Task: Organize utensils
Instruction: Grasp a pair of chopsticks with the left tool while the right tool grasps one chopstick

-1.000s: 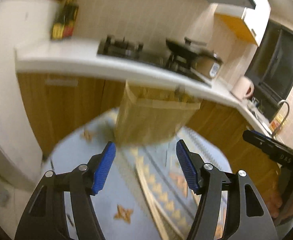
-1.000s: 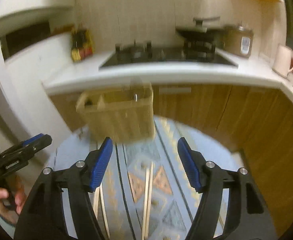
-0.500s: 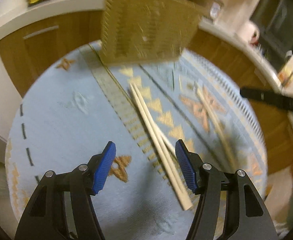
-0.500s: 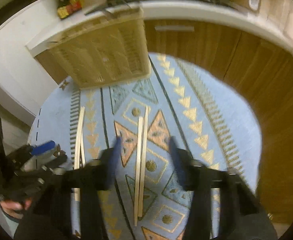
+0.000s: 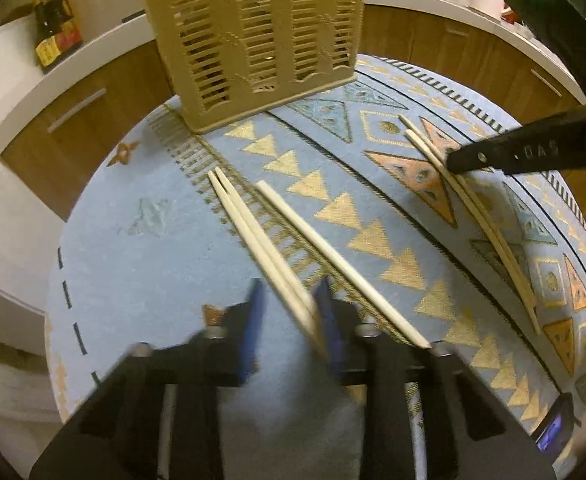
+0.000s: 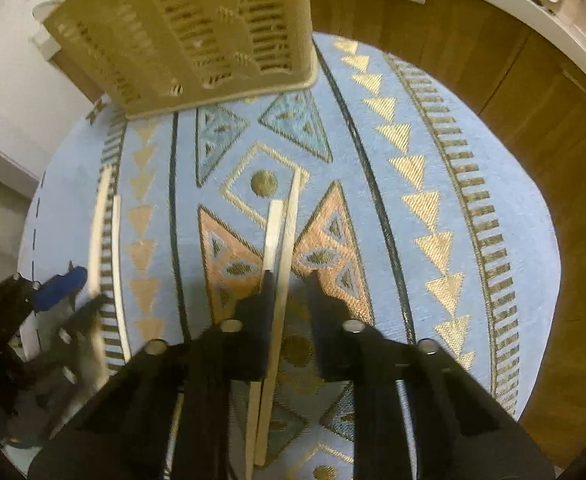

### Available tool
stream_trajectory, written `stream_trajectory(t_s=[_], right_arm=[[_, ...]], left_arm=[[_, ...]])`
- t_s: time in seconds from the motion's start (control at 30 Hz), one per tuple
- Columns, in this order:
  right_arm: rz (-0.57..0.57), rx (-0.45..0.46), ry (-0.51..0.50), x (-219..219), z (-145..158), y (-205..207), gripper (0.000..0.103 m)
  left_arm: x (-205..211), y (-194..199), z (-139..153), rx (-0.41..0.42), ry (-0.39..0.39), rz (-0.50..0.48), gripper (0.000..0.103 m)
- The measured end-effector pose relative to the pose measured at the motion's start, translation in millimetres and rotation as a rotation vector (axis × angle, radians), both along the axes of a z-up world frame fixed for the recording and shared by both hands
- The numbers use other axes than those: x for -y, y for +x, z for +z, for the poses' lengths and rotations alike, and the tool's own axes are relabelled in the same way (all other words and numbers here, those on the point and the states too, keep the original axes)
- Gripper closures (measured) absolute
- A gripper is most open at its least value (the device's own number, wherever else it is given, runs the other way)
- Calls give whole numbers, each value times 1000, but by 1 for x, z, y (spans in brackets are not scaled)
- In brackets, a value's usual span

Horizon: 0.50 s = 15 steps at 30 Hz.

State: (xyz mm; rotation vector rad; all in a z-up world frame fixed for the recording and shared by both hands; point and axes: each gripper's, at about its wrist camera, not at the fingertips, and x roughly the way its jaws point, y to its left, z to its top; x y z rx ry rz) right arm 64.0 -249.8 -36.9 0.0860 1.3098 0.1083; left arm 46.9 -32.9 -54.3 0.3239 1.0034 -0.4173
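A tan slotted utensil basket [image 5: 253,36] stands at the far edge of a round blue patterned tablecloth [image 5: 141,264]; it also shows in the right wrist view [image 6: 197,28]. My left gripper [image 5: 291,300] is low over the cloth, its jaws partly closed around the near end of a pair of pale chopsticks [image 5: 253,236]. A third chopstick [image 5: 333,260] lies just right of them. My right gripper [image 6: 289,284] straddles another chopstick pair [image 6: 281,248], jaws partly closed, touching or not I cannot tell. The right gripper also shows in the left wrist view [image 5: 525,152].
Wooden cabinets [image 6: 493,64] and a white counter [image 5: 73,76] with sauce bottles [image 5: 55,38] ring the table. The left gripper [image 6: 53,292] is in the right wrist view by the left-hand chopsticks [image 6: 101,224].
Both grippers have dropped from looking at the kitchen to low over the cloth. Both pairs of jaws have narrowed around chopstick pairs.
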Motion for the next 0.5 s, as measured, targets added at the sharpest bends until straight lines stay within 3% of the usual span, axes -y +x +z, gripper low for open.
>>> stream_trajectory(t_s=[0.33, 0.37, 0.43, 0.5], right_arm=[[68, -64, -28, -3, -1, -3, 93], [73, -72, -30, -4, -2, -1, 93], [80, -92, -28, -4, -2, 0, 93], [100, -119, -27, -6, -2, 4, 93]], left_arm=[[-15, 13, 2, -71, -57, 26, 85], [-15, 15, 2, -81, -60, 30, 84], [-12, 20, 1, -97, -70, 34, 72], [-6, 24, 0, -96, -46, 23, 72]])
